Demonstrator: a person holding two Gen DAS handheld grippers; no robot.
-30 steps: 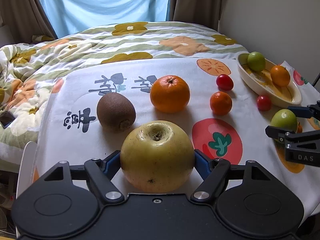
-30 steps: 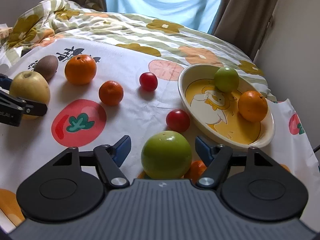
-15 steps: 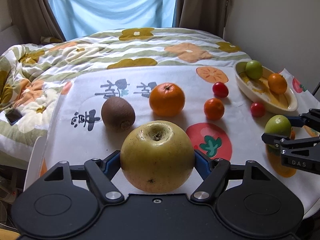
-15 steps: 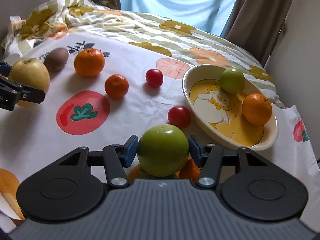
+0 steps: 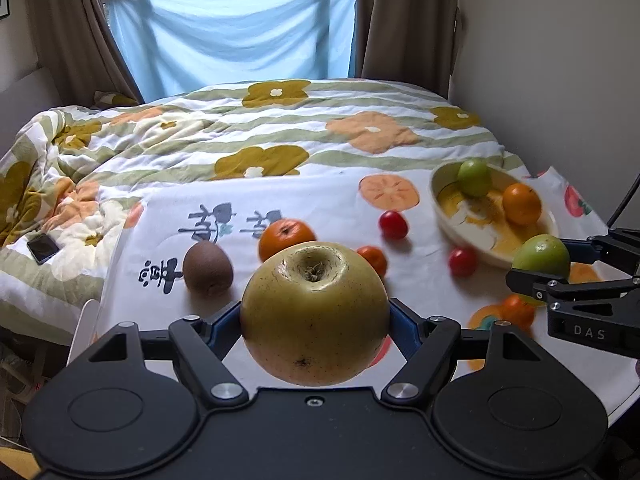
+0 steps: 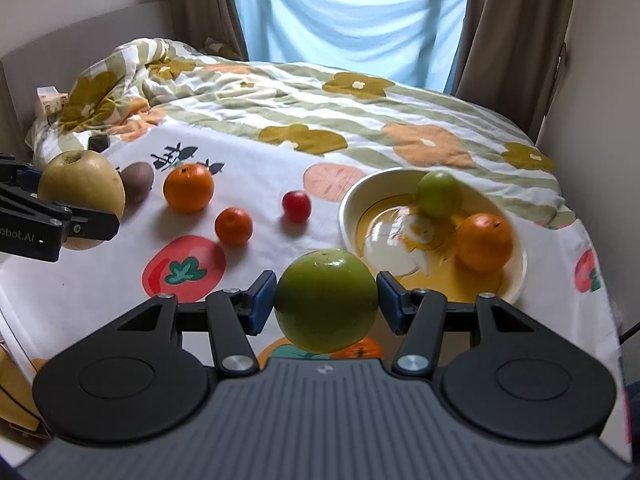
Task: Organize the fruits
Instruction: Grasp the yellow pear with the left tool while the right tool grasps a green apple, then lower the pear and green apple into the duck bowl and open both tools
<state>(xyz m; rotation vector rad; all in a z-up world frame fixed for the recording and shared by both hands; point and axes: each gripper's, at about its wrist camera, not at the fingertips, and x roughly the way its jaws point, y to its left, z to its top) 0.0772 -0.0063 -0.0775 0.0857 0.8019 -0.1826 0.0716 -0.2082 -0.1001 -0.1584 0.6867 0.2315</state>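
Note:
My left gripper is shut on a large yellow apple, held up off the printed cloth. The blue pads of my right gripper press both sides of a green apple, and it too hangs above the cloth, just left of the cream bowl. Inside the bowl lie a green fruit and an orange. On the cloth rest a kiwi, a big orange, a small tangerine and two red tomatoes.
Another small orange sits on the cloth under the right gripper. A flowered quilt covers the bed behind, with a phone on its left side. A wall stands close on the right. The cloth's front edge drops off near me.
The right gripper, open around the green apple a second ago, has shut on it and lifted it. The left gripper has risen with the yellow apple.

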